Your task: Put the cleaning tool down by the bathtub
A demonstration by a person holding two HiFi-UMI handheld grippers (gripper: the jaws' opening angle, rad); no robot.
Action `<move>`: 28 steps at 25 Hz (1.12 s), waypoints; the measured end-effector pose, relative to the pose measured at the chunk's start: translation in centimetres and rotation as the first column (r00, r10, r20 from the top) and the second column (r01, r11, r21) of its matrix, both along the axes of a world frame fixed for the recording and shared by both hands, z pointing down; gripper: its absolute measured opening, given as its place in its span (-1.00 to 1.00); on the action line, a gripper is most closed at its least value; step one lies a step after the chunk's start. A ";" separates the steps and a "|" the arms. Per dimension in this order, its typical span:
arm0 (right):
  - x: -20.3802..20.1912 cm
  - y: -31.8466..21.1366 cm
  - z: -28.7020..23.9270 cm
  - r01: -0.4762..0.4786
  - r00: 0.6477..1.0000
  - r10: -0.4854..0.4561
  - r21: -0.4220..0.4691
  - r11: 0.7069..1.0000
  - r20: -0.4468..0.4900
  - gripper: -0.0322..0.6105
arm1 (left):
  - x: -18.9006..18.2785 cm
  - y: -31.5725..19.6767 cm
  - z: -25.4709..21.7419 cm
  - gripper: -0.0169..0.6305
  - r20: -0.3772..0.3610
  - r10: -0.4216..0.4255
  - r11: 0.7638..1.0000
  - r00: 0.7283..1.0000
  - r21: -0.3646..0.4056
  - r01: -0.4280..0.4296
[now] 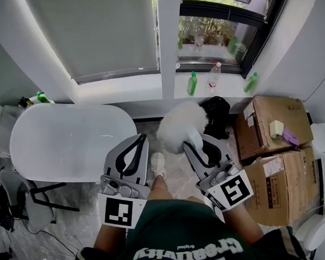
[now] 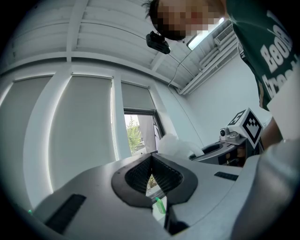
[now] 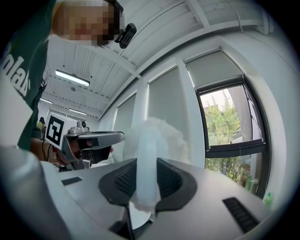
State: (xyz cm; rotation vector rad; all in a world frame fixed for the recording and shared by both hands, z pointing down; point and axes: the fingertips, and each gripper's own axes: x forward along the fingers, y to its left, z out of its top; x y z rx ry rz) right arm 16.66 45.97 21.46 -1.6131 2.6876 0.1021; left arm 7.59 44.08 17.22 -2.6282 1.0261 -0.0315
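Observation:
The cleaning tool is a fluffy white duster point(image 1: 179, 127) on a pale handle point(image 3: 147, 164). My right gripper point(image 1: 198, 143) is shut on that handle, and the fluffy head point(image 3: 164, 136) stands up beyond the jaws, toward the window. In the head view the duster hangs over the floor, just right of the white oval bathtub point(image 1: 66, 141). My left gripper point(image 1: 141, 137) is beside the tub's right end, shut with nothing in it; its jaws meet at the tips point(image 2: 151, 159). The duster point(image 2: 176, 145) also shows past it in the left gripper view.
Stacked cardboard boxes point(image 1: 274, 135) stand at the right. A black bag point(image 1: 217, 114) lies under the window. Green bottles point(image 1: 192, 83) and a clear bottle point(image 1: 214, 74) stand on the sill. A chair point(image 1: 17, 199) sits left of me. My shoe point(image 1: 158, 164) is on the marble floor.

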 end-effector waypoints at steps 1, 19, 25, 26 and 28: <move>0.0 -0.8 0.0 0.002 1.000 -0.002 0.003 1.000 -0.002 -0.61 | 0.1 -0.9 0.2 -0.93 0.008 -0.007 1.000 1.000 0.003 0.007; 0.4 -18.9 0.9 -0.009 0.998 0.005 -0.069 0.998 -0.057 -0.61 | 1.2 -20.3 0.1 -0.93 0.010 -0.010 0.999 1.000 0.045 0.010; 0.4 -23.7 0.9 0.005 0.999 -0.010 -0.099 0.995 -0.047 -0.61 | 0.4 -26.1 0.5 -0.93 0.001 -0.049 0.998 0.999 0.030 0.049; 0.3 -24.3 0.9 0.010 0.999 -0.015 -0.103 0.995 -0.047 -0.61 | 0.2 -26.9 0.5 -0.93 0.001 -0.057 0.998 0.998 0.028 0.057; 0.2 -25.6 1.0 0.013 0.999 -0.018 -0.113 0.994 -0.048 -0.61 | 0.1 -28.3 0.5 -0.93 0.001 -0.067 0.998 0.998 0.017 0.067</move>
